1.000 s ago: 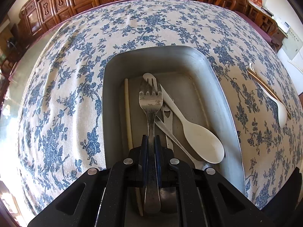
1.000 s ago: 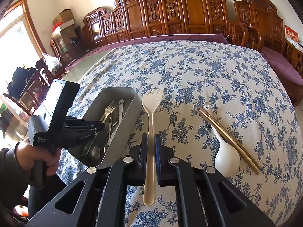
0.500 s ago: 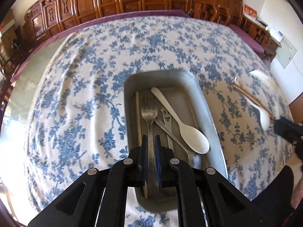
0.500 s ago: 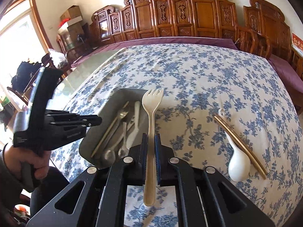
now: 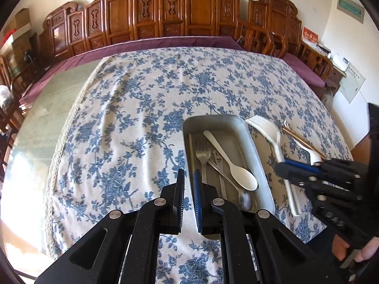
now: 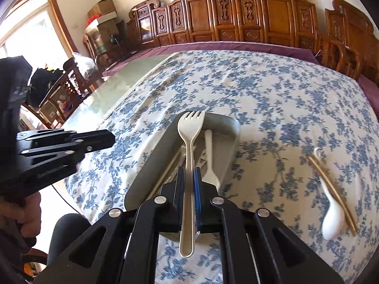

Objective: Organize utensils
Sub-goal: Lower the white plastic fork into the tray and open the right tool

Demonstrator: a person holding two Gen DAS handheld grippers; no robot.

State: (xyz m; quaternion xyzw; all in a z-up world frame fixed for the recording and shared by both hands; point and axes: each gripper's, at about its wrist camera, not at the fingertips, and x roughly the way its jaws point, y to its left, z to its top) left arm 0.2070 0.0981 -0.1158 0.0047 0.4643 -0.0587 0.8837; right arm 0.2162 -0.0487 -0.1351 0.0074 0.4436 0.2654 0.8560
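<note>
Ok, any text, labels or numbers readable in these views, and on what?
None can be read.
Green wall plaque: too blurred.
Red box: gold marks, too small.
White wall panel: print too small.
Print on left gripper body: blurred.

The bench [image 5: 132, 118] is viewed steeply downward from both wrists at close range; the tray [image 5: 258, 163] [image 6: 151, 165] is shared.

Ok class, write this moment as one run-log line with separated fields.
left gripper: shut, empty | right gripper: shut on cream fork, over metal tray | white spoon, chopsticks: on tablecloth
</note>
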